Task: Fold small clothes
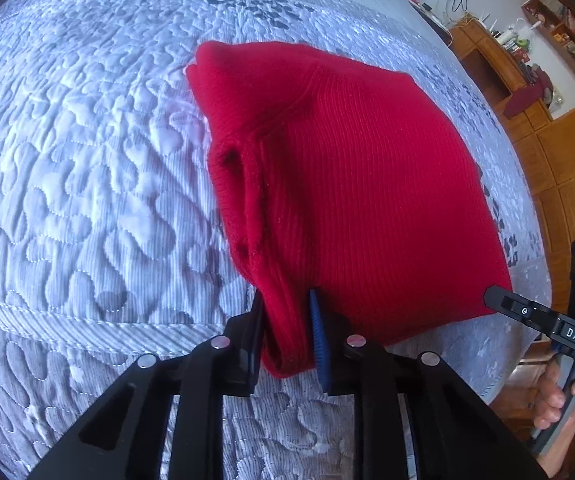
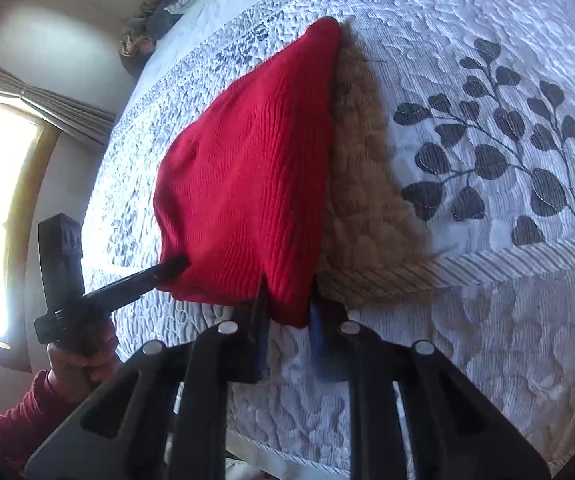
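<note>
A red ribbed knit garment [image 1: 351,184] is held up off the grey quilted bedspread [image 1: 87,184], its far end resting on the bed. My left gripper [image 1: 287,320] is shut on its near left corner. My right gripper [image 2: 287,308] is shut on the near right corner of the same garment [image 2: 247,184]. The right gripper also shows in the left wrist view [image 1: 491,294], pinching the cloth edge; the left gripper shows in the right wrist view [image 2: 175,266]. The garment casts a shadow on the quilt [image 2: 367,184].
The bedspread has a dark leaf print [image 2: 507,152]. Wooden shelves and cabinets [image 1: 535,92] stand beyond the bed's right edge. A bright window with a curtain [image 2: 3,208] is on the left, and crumpled clothes [image 2: 147,28] lie at the bed's far end.
</note>
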